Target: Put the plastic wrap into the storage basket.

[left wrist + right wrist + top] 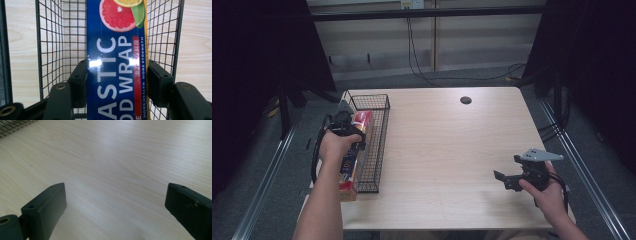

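Clamping the long box of plastic food wrap (116, 75) between both black pads, the left hand-held gripper (117, 75) pinches the carton across its narrow width, one pad pressed to each side. Nearest the camera on that gripper, large white capitals on the blue face read "ASTIC" and "OD WRAP", parts of "PLASTIC FOOD WRAP" cut off by the picture's lower edge; beside them a red strip carries small Chinese characters too fine to read, and along the yellow edge runs "MORE HEALTH MORE STRENGTH". Farther up the box, printed fruit appears: a halved pink grapefruit, a lime wedge and an orange slice. Around the box stands the black wire basket (50, 37), its mesh on both sides of the carton, and through the mesh the pale wood bench (197, 37) shows. From the high view the box (353, 160) lies lengthwise in the basket (379, 145) at the bench's left edge, its near end jutting past the basket's near rim, with the left hand-held gripper (349, 125) over its middle. Well to the right of the basket, the right hand-held gripper (504, 180) hangs just above the bare bench (447, 150), its jaws spread wide with nothing between them.
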Demonstrator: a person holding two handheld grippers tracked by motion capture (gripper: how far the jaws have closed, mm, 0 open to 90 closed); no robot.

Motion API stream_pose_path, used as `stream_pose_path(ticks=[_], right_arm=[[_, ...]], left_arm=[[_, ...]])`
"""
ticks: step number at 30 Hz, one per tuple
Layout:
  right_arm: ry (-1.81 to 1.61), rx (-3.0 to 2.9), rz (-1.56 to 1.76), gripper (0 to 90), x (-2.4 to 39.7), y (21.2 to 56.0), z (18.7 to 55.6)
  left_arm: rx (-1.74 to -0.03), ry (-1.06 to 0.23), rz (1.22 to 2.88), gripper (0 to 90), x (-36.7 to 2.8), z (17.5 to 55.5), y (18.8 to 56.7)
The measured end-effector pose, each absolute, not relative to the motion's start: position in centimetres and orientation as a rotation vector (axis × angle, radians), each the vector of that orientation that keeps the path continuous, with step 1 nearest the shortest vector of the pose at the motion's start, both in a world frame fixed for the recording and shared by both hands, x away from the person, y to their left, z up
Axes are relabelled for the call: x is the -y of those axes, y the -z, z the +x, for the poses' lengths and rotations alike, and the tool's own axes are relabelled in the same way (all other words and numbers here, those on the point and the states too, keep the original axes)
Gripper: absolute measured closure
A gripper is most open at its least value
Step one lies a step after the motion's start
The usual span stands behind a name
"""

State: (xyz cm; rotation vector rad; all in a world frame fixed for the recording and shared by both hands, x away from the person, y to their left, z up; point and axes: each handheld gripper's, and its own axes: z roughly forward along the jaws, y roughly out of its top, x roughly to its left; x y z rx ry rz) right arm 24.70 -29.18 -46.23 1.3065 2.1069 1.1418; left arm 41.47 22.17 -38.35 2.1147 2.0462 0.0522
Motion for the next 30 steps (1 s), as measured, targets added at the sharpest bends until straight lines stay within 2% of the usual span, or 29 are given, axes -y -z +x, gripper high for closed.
stream_pose_path(ticks=[30], right_arm=[[-1.142,-2.11,1.307,3.5,29.16,46.3,24.74]], left_arm=[[-2.068,-0.055,2.117,42.7,-22.13,41.53,39.3]])
